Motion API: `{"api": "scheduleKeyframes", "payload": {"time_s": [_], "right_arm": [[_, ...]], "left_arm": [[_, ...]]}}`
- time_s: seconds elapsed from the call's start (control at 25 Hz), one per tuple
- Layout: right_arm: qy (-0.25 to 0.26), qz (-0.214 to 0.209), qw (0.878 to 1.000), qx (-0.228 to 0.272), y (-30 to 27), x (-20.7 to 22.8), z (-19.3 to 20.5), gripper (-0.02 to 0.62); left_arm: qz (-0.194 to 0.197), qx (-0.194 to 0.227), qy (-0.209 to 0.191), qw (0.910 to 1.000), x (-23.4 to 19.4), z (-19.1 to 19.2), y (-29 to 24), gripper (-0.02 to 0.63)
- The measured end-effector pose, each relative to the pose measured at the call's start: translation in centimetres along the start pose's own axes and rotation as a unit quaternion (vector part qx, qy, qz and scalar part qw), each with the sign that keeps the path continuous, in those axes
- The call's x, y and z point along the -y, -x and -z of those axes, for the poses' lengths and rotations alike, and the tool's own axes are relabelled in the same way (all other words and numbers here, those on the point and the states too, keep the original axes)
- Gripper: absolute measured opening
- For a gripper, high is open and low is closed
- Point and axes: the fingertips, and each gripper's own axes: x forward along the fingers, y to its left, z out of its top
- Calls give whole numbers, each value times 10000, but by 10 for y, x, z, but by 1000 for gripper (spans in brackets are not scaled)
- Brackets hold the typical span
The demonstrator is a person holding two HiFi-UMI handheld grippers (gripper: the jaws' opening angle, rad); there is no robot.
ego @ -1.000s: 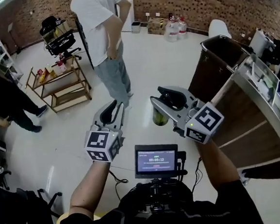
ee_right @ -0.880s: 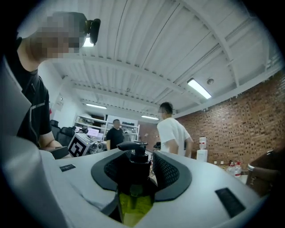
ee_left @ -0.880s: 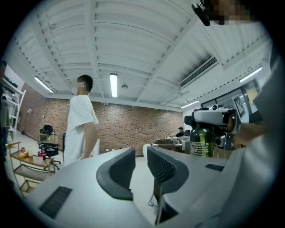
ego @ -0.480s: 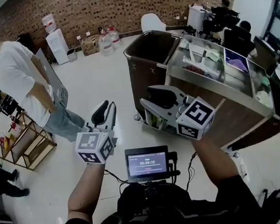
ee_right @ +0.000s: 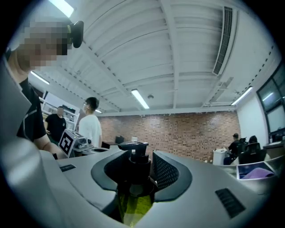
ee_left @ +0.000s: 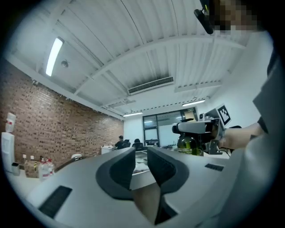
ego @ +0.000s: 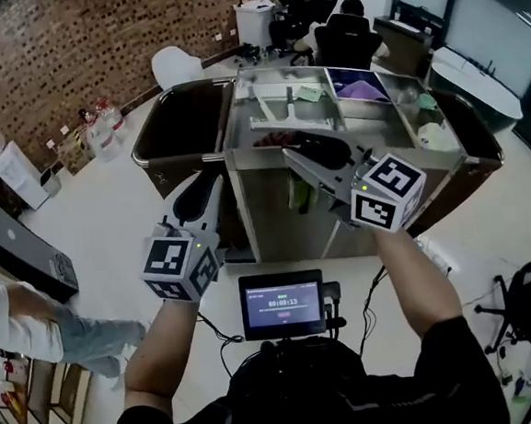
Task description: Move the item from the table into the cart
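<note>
Right gripper (ego: 303, 154) clamps the bottle (ego: 299, 194) between its jaws, with the cart (ego: 271, 220) just ahead. This looks like the carry step. Left gripper (ego: 206, 189), alongside, is empty with its jaws slightly apart. Next – reach over a bin, lower, release.

I see the cart (ego: 279, 210) standing on the pale floor (ego: 111, 238), with a dark bin (ego: 184, 121) at its left end. Its open top is split into compartments. White bars (ego: 276, 118) and a greenish sheet (ego: 309, 93) lie in the left one, and a purple thing (ego: 364, 87) lies in the next. Water bottles (ego: 102, 138) stand on the floor by the brick wall (ego: 66, 48).
</note>
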Motion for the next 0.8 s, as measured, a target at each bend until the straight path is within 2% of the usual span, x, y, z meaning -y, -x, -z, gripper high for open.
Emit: {"api": "scheduleKeyframes", "payload": {"time_s": [0.16, 0.28, 0.36, 0.48, 0.68, 0.8], "right_arm": [[-76, 746, 9971, -139, 30, 89, 2, 132], [30, 1031, 9943, -260, 55, 151, 0, 132], [91, 1140, 9931, -266, 75, 187, -7, 132], [97, 1165, 9927, -282, 103, 241, -11, 132], [191, 1201, 9921, -301, 144, 344, -24, 131], [87, 1327, 9908, -264, 148, 394, -22, 132]], "left_arm": [[708, 27, -10, 9975, 29, 1, -82, 61], [1051, 90, 8, 9944, 56, -5, -142, 61], [1154, 91, 129, 9932, 75, -9, -178, 61], [1297, 115, 580, 9898, 104, -13, -233, 55], [1169, 200, 497, 9917, 149, -26, -331, 51], [1349, -1, 477, 9897, 160, -22, -375, 44]]}}
